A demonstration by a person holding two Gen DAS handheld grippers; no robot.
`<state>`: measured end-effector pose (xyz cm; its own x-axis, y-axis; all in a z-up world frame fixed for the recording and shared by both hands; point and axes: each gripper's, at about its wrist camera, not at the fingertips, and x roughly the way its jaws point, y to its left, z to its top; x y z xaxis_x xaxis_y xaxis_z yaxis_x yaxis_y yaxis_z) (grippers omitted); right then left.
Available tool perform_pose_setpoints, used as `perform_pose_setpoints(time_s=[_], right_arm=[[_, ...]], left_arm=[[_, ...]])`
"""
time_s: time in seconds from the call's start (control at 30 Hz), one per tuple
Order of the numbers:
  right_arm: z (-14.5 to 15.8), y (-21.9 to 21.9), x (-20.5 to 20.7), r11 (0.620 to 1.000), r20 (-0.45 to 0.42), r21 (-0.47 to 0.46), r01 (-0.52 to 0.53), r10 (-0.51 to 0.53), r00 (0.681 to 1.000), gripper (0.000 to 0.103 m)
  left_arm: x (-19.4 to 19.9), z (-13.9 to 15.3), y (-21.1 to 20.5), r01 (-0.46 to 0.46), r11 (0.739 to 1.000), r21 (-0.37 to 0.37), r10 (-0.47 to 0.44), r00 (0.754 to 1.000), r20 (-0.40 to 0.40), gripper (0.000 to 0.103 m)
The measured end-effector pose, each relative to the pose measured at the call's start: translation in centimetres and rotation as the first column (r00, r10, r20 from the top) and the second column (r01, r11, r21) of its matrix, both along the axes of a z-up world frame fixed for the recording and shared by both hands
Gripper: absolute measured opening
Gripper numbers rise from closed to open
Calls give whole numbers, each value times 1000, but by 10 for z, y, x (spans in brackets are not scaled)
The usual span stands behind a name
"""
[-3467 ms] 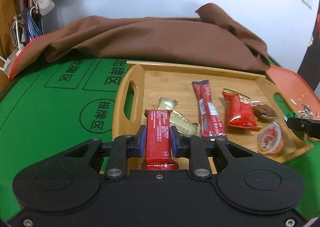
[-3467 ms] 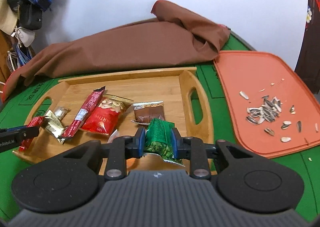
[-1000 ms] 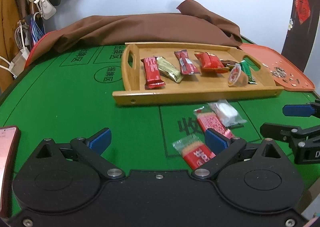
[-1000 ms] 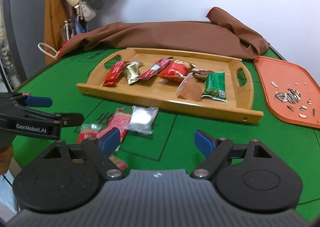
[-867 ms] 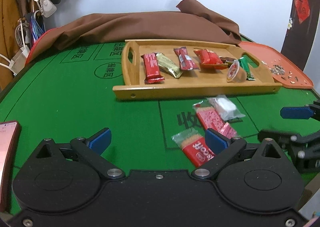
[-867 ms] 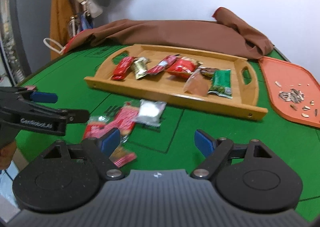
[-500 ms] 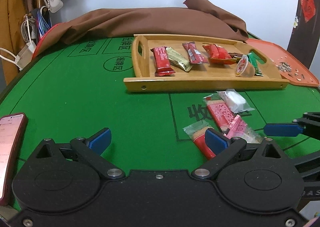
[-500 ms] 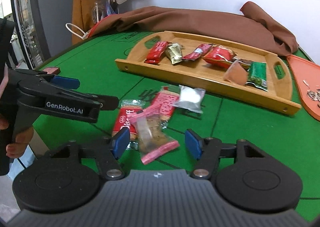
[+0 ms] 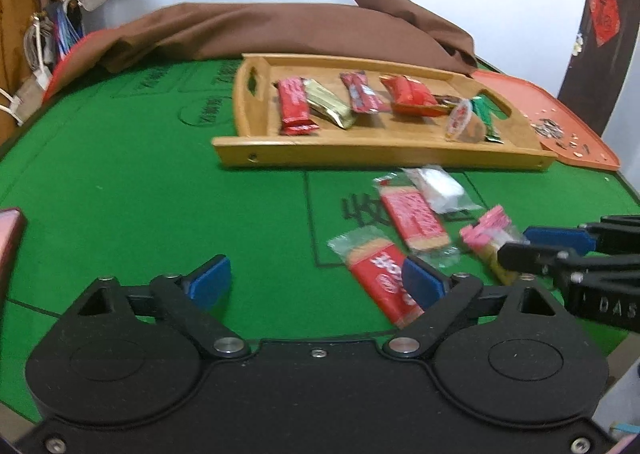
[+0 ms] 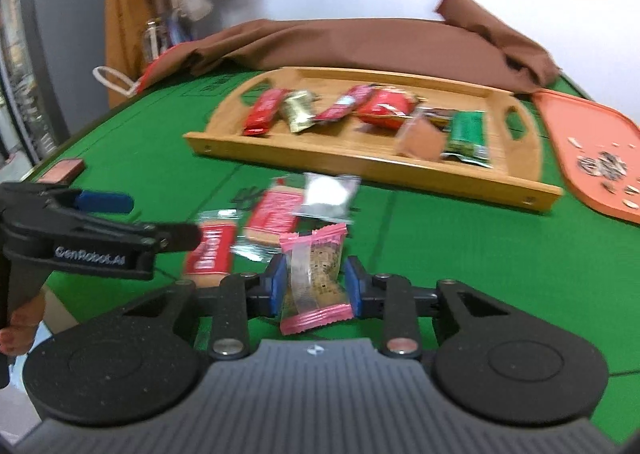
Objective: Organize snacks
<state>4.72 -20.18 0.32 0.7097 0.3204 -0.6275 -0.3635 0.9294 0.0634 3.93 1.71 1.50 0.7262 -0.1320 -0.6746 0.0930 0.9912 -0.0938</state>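
Right wrist: crinkly pink-edged snack packet (image 10: 316, 274) between jaws.

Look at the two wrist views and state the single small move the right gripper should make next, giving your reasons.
Probably lift and carry forward to the wooden tray. The right gripper has its fingers shut on the pink-edged snack packet, which is among the few snacks not in the tray, and there is bare wood between packets there.
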Motion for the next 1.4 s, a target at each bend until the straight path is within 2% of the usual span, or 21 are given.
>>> perform_pose_setpoints(time_s=[0.1, 0.2, 0.27, 0.33, 0.4, 0.53, 0.73, 0.87, 1.07, 1.13, 1.17, 1.3, 1.37, 1.4], right_arm=[[0, -12, 0, 999, 3, -4, 49, -49, 999, 37], [-2, -22, 0, 995, 9, -8, 97, -97, 995, 38], [-3, -27, -1, 993, 13, -8, 119, -119, 993, 45], [-3, -30, -2, 991, 17, -6, 132, -131, 991, 55], [-5, -31, -2, 991, 12, -5, 136, -136, 991, 55], [-12, -29, 1, 990, -1, -20, 140, -140, 990, 58], [-14, -26, 2, 990, 14, -19, 141, -141, 990, 61], [-16, -23, 3, 990, 26, -27, 141, -141, 990, 61], [-16, -21, 6, 989, 33, -35, 141, -140, 990, 61], [-17, -19, 6, 990, 41, -46, 135, -133, 990, 64], [-18, -17, 6, 990, 48, -53, 133, -130, 990, 65], [-21, -8, 5, 987, 74, -89, 133, -126, 989, 68], [-20, -9, 5, 988, 70, -84, 132, -126, 990, 68], [-20, -10, 5, 988, 65, -78, 135, -130, 989, 66]], left_arm=[[0, -3, -9, 22, 1000, -14, -22, 1000, -9, 86], [0, -5, -19, 29, 1000, 7, -29, 1000, 4, 83], [-1, -5, -25, 29, 999, 14, -29, 1000, 8, 82], [-1, -6, -31, 30, 999, 28, -30, 999, 13, 80], [-2, -7, -38, 29, 998, 49, -30, 999, 20, 78], [-5, -10, -50, 29, 995, 95, -34, 998, 53, 66], [-5, -9, -54, 34, 996, 85, -40, 997, 69, 45], [-8, -8, -54, 39, 996, 84, -44, 997, 67, 38], [-13, -7, -50, 50, 996, 77, -54, 997, 56, 40], [-15, -11, -52, 29, 992, 120, -40, 996, 86, 59], [-16, -12, -52, 10, 992, 126, -22, 995, 93, 61], [-17, -13, -48, 4, 996, 93, -12, 996, 89, 58], [-18, -12, -48, 12, 996, 87, -20, 996, 91, 41], [-20, -11, -50, 20, 996, 91, -28, 996, 90, 37]])
